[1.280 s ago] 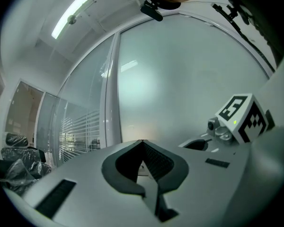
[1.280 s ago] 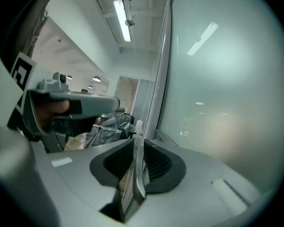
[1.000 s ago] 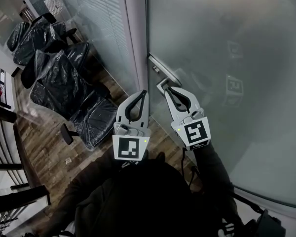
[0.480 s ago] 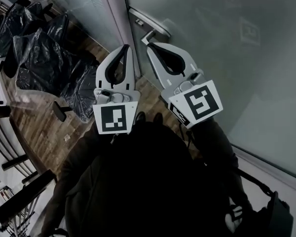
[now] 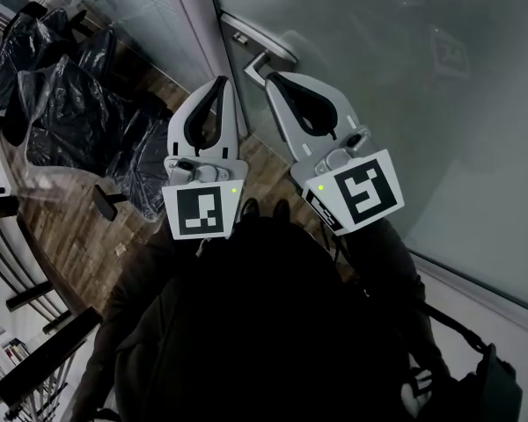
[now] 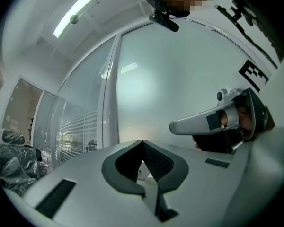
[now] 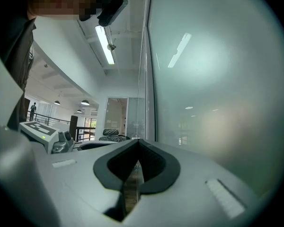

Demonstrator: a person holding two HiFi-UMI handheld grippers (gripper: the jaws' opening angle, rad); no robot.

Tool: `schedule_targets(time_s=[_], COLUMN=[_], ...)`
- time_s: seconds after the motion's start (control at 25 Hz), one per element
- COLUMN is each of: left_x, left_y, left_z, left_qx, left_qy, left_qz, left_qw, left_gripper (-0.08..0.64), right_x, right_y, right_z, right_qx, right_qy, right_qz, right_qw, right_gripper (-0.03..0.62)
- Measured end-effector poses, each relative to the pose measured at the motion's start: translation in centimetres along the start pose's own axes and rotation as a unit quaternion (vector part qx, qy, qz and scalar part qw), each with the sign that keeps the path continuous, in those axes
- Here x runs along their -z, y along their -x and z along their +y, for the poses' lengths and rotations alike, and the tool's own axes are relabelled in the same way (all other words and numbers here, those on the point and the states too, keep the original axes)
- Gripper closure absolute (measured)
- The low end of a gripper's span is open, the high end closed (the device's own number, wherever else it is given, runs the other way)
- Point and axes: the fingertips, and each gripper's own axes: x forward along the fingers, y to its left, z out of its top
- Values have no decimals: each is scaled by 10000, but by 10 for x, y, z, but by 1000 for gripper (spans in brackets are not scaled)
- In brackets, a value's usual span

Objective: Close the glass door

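Head view: two pale grey plastic grippers, each carrying one black-and-white marker cube; left gripper [image 5: 219,83] and right gripper [image 5: 276,78] point away side by side; one frosted glass door [image 5: 405,86] fills the far right, its one metal lever handle [image 5: 262,53] just beyond the right gripper's tip; at least three chairs [image 5: 70,112] wrapped in glossy black plastic stand left on a wooden plank floor [image 5: 79,227]. Left gripper view: jaws closed tip to tip, ribbed dark pads, nothing between. Right gripper view: jaws likewise closed and empty; the door's smooth pane close on the right.
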Motion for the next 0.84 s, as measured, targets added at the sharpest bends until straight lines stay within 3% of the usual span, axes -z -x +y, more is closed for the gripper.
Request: schedule_targets(time_s=[0.84], left_x=[-2], left_y=[1], left_z=[-3], left_qx=[88], left_qy=[-47], left_qz=[-4], left_qw=[10000], left_gripper=[564], right_x=[-6], right_y=[4], right_z=[5], right_qx=[11], right_qy=[60], right_qz=[-35], right_qw=[10000], right_gripper=[592])
